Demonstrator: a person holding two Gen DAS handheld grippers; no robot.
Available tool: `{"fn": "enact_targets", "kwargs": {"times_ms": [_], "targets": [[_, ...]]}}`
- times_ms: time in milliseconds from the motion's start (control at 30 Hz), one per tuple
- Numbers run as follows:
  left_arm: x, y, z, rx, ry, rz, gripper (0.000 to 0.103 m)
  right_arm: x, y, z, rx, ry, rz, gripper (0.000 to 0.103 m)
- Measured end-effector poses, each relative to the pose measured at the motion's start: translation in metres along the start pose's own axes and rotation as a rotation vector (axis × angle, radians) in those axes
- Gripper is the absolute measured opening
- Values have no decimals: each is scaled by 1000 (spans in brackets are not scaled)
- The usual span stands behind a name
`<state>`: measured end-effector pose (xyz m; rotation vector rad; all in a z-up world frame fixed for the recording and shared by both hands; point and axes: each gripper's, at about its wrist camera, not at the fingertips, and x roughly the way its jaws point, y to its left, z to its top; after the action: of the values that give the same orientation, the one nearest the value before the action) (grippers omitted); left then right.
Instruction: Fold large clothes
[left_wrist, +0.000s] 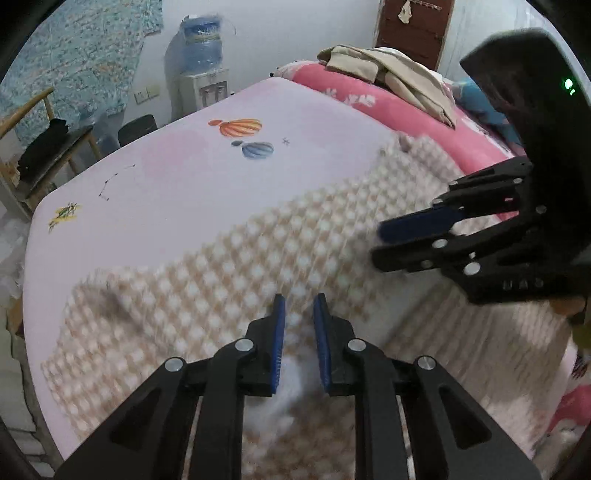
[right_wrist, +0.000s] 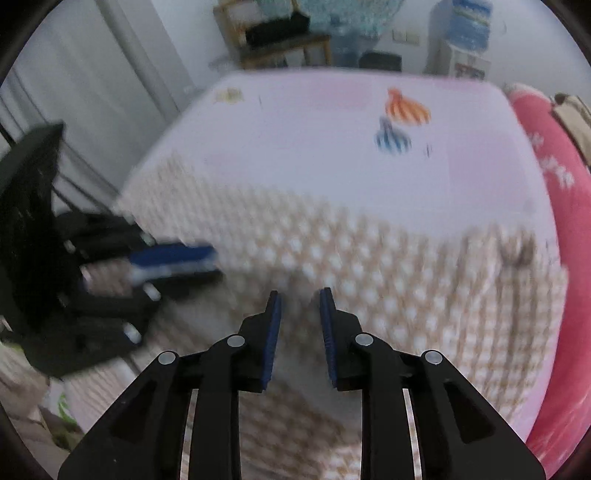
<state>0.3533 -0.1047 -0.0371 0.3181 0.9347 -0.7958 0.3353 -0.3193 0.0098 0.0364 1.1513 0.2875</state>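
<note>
The left gripper (left_wrist: 299, 306) pinches white fabric of the beige-and-white checked fleece garment (left_wrist: 236, 258), which lies across the near side of the pale pink printed bed sheet (left_wrist: 177, 162). The right gripper (right_wrist: 300, 301) is slightly parted, nothing visibly pressed.

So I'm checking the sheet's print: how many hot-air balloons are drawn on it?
2, side by side on the pink sheet beyond the checked blanket: an orange balloon, and a blue balloon just below it. The blanket may cover more.
</note>
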Motion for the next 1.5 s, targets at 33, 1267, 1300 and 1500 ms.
{"fn": "enact_targets", "kwargs": {"times_ms": [33, 1267, 1300, 1500], "targets": [[-3, 2, -5, -7, -1, -6, 16, -6, -4, -11, -6, -6, 6, 22], [-115, -52, -102, -280, -26, 216, 81, -97, 71, -132, 251, -201, -37, 81], [-114, -52, -106, -291, -16, 233, 82, -95, 71, -137, 261, -195, -33, 81], [-114, -56, -140, -334, 18, 321, 82, -82, 79, -161, 303, -152, -85, 81]]}}
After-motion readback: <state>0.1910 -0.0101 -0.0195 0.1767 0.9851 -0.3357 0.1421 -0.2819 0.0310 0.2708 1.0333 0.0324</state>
